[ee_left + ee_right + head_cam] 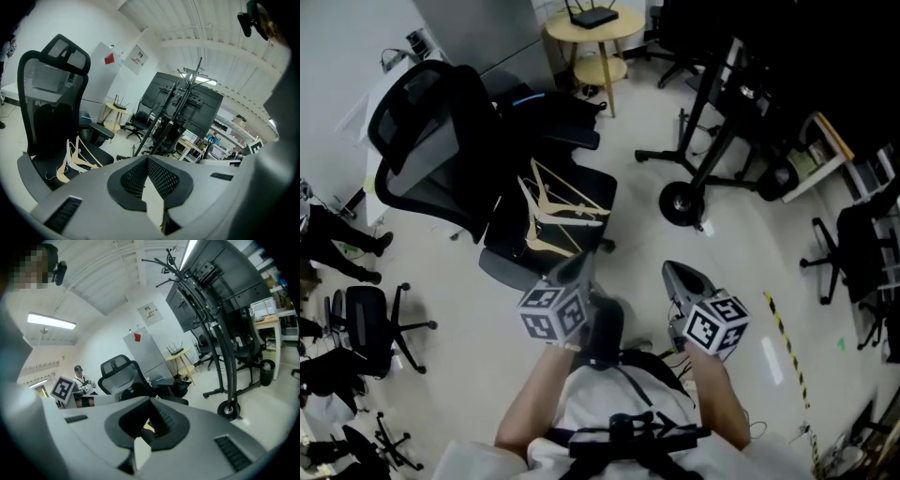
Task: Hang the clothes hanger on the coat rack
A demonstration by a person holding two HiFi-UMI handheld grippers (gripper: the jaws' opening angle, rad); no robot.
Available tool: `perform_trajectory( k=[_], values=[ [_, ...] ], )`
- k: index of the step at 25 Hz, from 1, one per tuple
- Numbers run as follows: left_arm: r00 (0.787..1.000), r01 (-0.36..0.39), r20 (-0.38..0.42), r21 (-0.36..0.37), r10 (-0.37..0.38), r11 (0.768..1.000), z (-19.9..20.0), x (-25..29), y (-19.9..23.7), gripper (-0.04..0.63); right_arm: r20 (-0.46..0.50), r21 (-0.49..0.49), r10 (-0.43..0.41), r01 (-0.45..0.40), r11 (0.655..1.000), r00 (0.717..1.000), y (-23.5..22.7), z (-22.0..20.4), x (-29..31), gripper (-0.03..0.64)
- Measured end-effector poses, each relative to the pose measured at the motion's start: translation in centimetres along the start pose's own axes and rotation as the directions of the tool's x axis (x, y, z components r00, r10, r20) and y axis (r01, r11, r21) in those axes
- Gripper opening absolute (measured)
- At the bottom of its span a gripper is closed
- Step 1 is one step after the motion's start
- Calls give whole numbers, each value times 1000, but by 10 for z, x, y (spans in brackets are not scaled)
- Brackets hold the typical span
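Two grippers, both empty and both closed. The left gripper (147, 161) has its jaws pressed together with nothing between them, and the right gripper (150, 404) matches it, jaws meeting on bare air. The landmark is the black mesh office chair (441, 141). On its seat lies a loose heap of clothes hangers (555, 214), pale wood and white, hooks and shoulders crossing one another (an exact count is hard from the head view). From above, the left gripper hovers just off the front edge of that seat, near the hangers but not touching them. The right gripper hangs beside it, further from the chair, out over open floor (741, 244). To the far side of the chair from the wall, well apart from it, stands the coat rack (712, 141), a dark pole on a wheeled base. The right gripper view shows its curved hooks fanning out at the top. Behind the chair in that same view a person (79, 378) sits in the background.
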State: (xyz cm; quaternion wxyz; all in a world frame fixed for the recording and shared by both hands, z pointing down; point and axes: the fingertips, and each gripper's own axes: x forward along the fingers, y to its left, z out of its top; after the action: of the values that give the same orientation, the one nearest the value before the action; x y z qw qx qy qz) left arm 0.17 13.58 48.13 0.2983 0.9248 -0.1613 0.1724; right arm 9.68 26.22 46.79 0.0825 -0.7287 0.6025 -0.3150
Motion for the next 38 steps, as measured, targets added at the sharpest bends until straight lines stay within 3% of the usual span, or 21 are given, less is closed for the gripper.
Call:
perform_trajectory(
  k=[5,13,17,23,25,28,33,38],
  values=[
    [1000,-25,13,-65,26,998,18,21,44,-11,-102,-60,92,-99,993,990,23,9,84,11],
    [992,-119,24,-154,124,981,37,44,126,-11,-279,-118,194,-234,965,941,46,7,205,18],
    [987,-152,17,-195,159,969,36,55,158,-11,-347,-137,200,-261,956,916,46,1,251,21],
    [983,-182,-16,-226,183,957,25,69,196,-11,-472,-230,127,-261,938,872,33,-33,316,47],
    [979,-202,-26,-252,202,946,18,76,211,-11,-528,-244,103,-267,932,843,23,-49,336,142],
    [970,-241,-41,-288,239,927,6,89,234,-11,-591,-291,60,-283,914,804,5,-71,366,197],
    [947,-314,-48,-341,317,886,-16,112,271,-11,-671,-401,-3,-359,843,742,-21,-109,416,201],
    [920,-376,-64,-429,388,821,-37,135,304,-11,-734,-439,-18,-453,776,679,-34,-145,459,201]
  ],
)
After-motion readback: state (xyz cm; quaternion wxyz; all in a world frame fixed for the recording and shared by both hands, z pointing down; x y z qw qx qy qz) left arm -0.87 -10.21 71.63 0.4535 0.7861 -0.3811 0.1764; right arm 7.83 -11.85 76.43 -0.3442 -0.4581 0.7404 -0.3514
